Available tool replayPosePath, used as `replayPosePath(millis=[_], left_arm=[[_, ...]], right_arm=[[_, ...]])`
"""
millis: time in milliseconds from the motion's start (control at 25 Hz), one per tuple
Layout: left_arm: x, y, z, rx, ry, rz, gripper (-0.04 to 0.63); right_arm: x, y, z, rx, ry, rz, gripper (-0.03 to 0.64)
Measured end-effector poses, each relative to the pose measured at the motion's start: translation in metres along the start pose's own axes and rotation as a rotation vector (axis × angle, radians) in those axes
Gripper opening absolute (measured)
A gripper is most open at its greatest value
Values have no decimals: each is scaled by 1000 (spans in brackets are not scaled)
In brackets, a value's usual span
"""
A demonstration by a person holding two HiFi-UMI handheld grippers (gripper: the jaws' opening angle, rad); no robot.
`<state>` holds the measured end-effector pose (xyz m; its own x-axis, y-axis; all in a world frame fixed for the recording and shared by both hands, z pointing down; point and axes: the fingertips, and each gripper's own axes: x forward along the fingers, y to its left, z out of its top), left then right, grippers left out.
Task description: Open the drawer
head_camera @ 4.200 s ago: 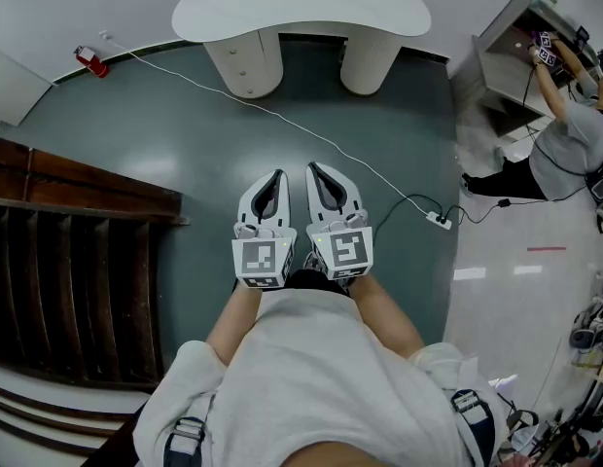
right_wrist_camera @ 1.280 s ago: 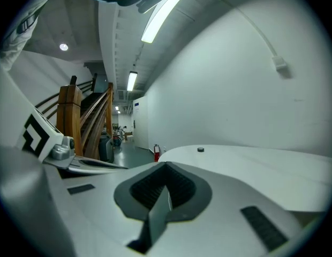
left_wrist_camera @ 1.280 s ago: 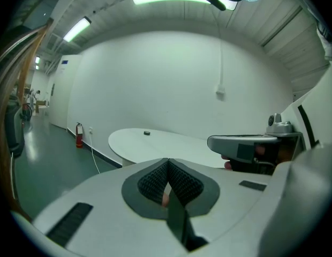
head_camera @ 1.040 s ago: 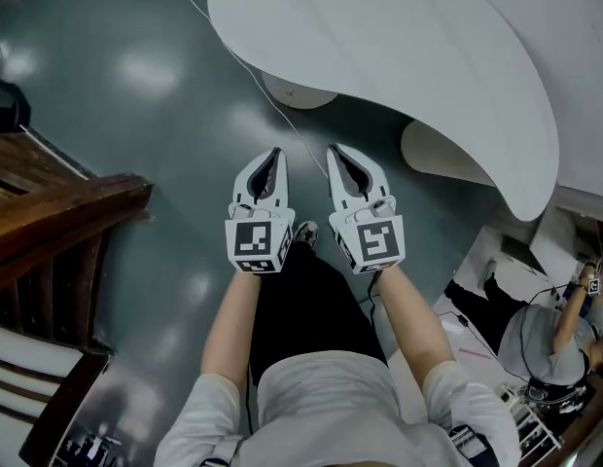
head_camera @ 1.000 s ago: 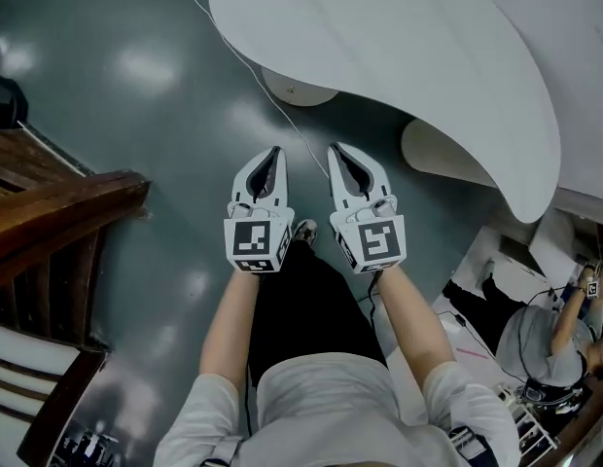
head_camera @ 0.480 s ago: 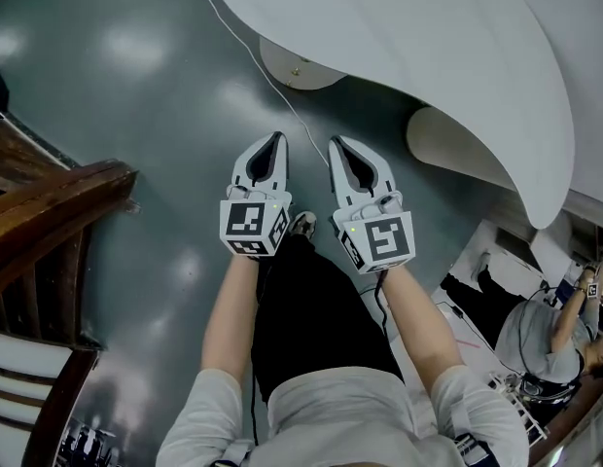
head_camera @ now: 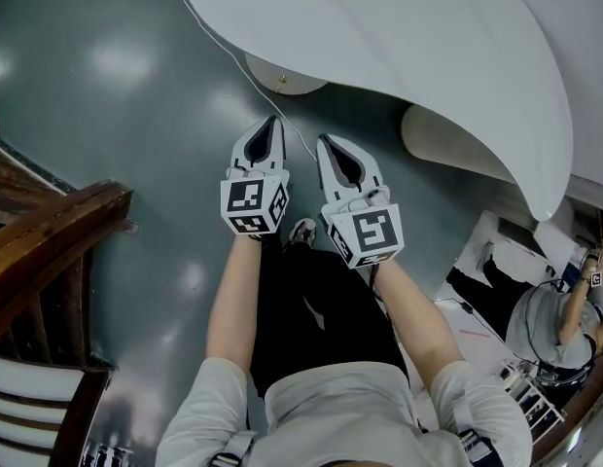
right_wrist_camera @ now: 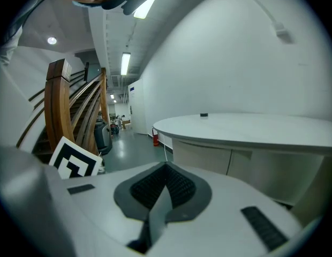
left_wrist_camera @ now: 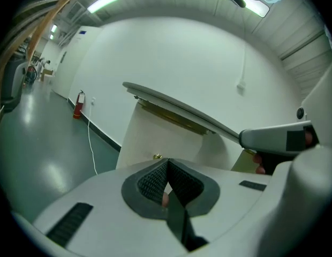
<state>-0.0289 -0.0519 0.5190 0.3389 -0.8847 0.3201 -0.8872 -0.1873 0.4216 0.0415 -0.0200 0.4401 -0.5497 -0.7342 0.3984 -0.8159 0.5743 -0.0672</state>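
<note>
A white desk [head_camera: 399, 27] with a curved top stands ahead of me. Its left pedestal [head_camera: 282, 74] carries the drawer front with a small brass knob [head_camera: 282, 79]. In the left gripper view that knob [left_wrist_camera: 157, 156] shows just above my jaw tips, still some way off. My left gripper [head_camera: 274, 121] is shut with nothing in it and points at the pedestal. My right gripper [head_camera: 322, 140] is beside it, also shut with nothing in it, short of the desk. The right gripper view shows the desk top [right_wrist_camera: 246, 125] and the cabinet fronts below it.
A white cable [head_camera: 209, 27] runs across the grey floor past the pedestal. A wooden stair rail [head_camera: 49, 241] stands at my left. The desk's second pedestal [head_camera: 447, 144] is on the right. Another person [head_camera: 554, 319] crouches at the far right. A fire extinguisher [left_wrist_camera: 77, 105] stands by the wall.
The person has walked up to the desk. Over the last second both grippers have sunk and edged toward the left pedestal, and the left one has rolled slightly. Both stay shut.
</note>
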Motion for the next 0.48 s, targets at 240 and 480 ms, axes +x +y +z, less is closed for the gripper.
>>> replayPosePath(millis=[240,480], left_arm=[[35,8,-10,-47,-9,-18,6],[65,17,-25,-75,12,0,6]], right_arm=[[15,-20,-12,45,-31,-24,12],[30,-34,-26,67,-30,-30,12]])
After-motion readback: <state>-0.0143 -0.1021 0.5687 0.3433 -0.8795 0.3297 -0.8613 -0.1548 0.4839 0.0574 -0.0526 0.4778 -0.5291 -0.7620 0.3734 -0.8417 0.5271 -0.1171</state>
